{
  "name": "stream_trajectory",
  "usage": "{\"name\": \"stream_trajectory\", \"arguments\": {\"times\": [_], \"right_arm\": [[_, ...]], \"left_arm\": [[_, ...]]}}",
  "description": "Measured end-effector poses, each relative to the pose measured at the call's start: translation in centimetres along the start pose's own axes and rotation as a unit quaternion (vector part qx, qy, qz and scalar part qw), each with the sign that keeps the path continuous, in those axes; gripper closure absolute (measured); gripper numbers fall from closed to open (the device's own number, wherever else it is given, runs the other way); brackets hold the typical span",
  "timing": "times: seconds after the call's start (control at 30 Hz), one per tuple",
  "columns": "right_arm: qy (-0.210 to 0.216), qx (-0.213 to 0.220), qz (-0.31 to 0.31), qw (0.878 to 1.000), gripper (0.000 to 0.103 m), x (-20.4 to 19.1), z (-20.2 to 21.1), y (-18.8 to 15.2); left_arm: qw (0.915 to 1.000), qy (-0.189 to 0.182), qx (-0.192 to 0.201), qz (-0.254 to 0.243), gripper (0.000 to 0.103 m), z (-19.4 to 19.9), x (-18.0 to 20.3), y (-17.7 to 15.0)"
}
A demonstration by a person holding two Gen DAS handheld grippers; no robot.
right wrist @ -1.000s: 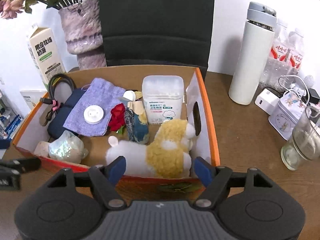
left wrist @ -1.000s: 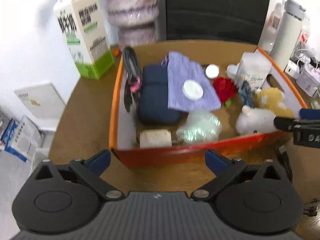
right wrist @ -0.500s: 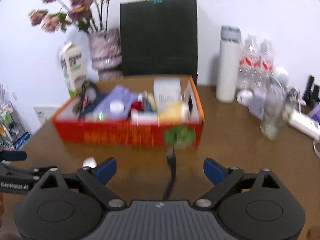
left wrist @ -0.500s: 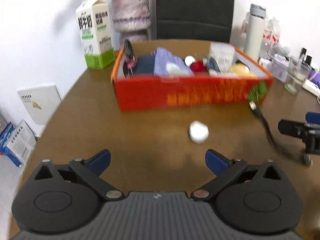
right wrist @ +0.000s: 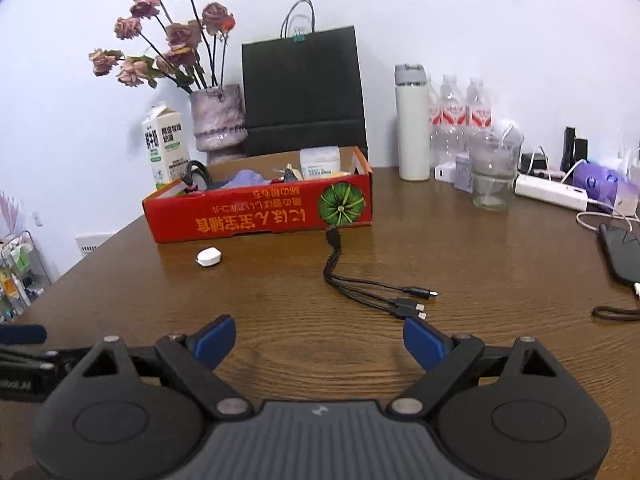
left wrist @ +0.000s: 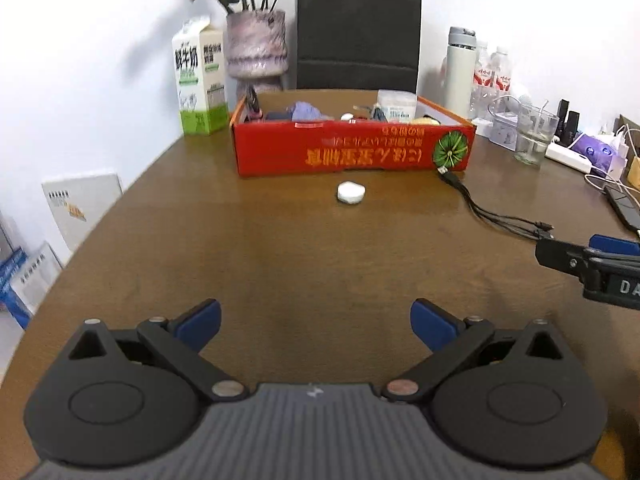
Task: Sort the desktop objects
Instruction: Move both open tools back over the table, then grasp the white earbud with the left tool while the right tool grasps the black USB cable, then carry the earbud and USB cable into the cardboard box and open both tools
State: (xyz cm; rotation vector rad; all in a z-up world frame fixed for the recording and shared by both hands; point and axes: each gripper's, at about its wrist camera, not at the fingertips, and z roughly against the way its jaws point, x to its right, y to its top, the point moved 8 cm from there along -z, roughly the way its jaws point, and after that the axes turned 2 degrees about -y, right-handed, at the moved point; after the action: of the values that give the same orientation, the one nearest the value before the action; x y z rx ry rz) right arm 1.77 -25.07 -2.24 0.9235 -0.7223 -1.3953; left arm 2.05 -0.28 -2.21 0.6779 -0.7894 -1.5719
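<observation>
A red cardboard box (left wrist: 352,152) (right wrist: 260,216) stands at the far middle of the brown table and holds several small items. A small white round case (left wrist: 351,192) (right wrist: 209,257) lies on the table just in front of it. A black multi-head charging cable (left wrist: 492,212) (right wrist: 372,284) runs from the box's right corner toward me. My left gripper (left wrist: 316,324) is open and empty, low over the near table. My right gripper (right wrist: 318,342) is open and empty, with the cable's plugs just beyond its right finger.
A milk carton (left wrist: 198,84), a vase of dried flowers (right wrist: 218,120) and a black paper bag (right wrist: 302,92) stand behind the box. A white flask (right wrist: 412,124), water bottles, a glass (right wrist: 490,180), a power strip (right wrist: 550,196) and a phone (right wrist: 622,256) crowd the right side.
Both grippers have pulled back and away from above the box to low over the near table. The white case and the cable have come into view in front of the box.
</observation>
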Motion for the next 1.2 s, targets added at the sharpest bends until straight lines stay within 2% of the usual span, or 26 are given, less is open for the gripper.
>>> {"name": "stream_trajectory", "arguments": {"times": [0.2,0.3,0.37,0.4,0.43,0.5,0.6,0.63,0.67,0.7,0.77,0.83,0.93,1.07,1.17,1.2], "right_arm": [[-0.003,0.016,0.044,0.999,0.022,-0.4,-2.4,2.7],[0.004,0.013,0.043,0.999,0.023,-0.1,-5.4,5.0],[0.014,0.001,0.04,0.999,0.034,0.1,-8.3,6.2],[0.013,-0.005,0.042,0.999,0.044,0.1,-9.9,6.7],[0.011,-0.012,0.051,0.999,0.054,0.1,-11.7,7.2],[-0.002,-0.024,0.067,0.997,0.057,0.0,-14.8,7.7],[-0.004,-0.047,0.064,0.997,0.059,0.1,-17.7,7.8],[-0.003,-0.057,0.058,0.997,0.062,0.1,-18.5,7.6],[-0.001,-0.065,0.053,0.996,0.064,0.2,-18.9,7.4],[0.001,-0.074,0.05,0.996,0.07,0.2,-19.3,7.0],[0.001,-0.075,0.056,0.996,0.089,0.0,-19.4,6.5],[0.01,-0.076,0.07,0.995,0.09,-0.7,-19.0,6.3],[0.018,-0.056,0.095,0.994,0.091,-2.1,-17.5,5.8],[0.033,0.007,0.104,0.994,0.091,-3.8,-13.4,6.7],[0.037,0.06,0.078,0.994,0.091,-4.3,-9.9,7.4],[0.04,0.074,0.065,0.994,0.096,-4.4,-8.9,7.6]], "left_arm": [[0.998,-0.022,0.042,-0.043,0.001,-2.9,1.3,5.4],[0.9953,-0.065,0.034,-0.063,0.004,-6.3,2.3,8.2],[0.995,-0.074,0.013,-0.066,0.021,-9.4,2.4,9.1],[0.9953,-0.074,0.001,-0.063,0.041,-10.9,2.4,9.2],[0.995,-0.08,-0.011,-0.059,0.05,-12.2,2.4,9.2],[0.995,-0.085,-0.025,-0.047,0.05,-14.2,2.3,9.0],[0.9948,-0.091,-0.023,-0.039,0.052,-15.4,2.2,8.3],[0.9945,-0.093,-0.025,-0.04,0.059,-15.5,2.3,7.9],[0.9947,-0.088,-0.021,-0.048,0.061,-15.6,2.5,7.6],[0.9952,-0.074,-0.014,-0.062,0.072,-15.5,2.6,7.6],[0.9951,-0.064,-0.007,-0.075,0.075,-15.3,2.9,7.4],[0.9955,-0.045,0.008,-0.083,0.075,-14.6,3.0,7.2],[0.9972,-0.031,0.034,-0.059,0.075,-12.7,2.4,7.4],[0.9972,-0.014,0.072,-0.015,0.075,-9.2,1.4,7.5],[0.9954,-0.004,0.094,0.015,0.075,-6.4,0.8,7.3],[0.9947,-0.002,0.101,0.021,0.075,-5.5,0.7,7.2]]}}
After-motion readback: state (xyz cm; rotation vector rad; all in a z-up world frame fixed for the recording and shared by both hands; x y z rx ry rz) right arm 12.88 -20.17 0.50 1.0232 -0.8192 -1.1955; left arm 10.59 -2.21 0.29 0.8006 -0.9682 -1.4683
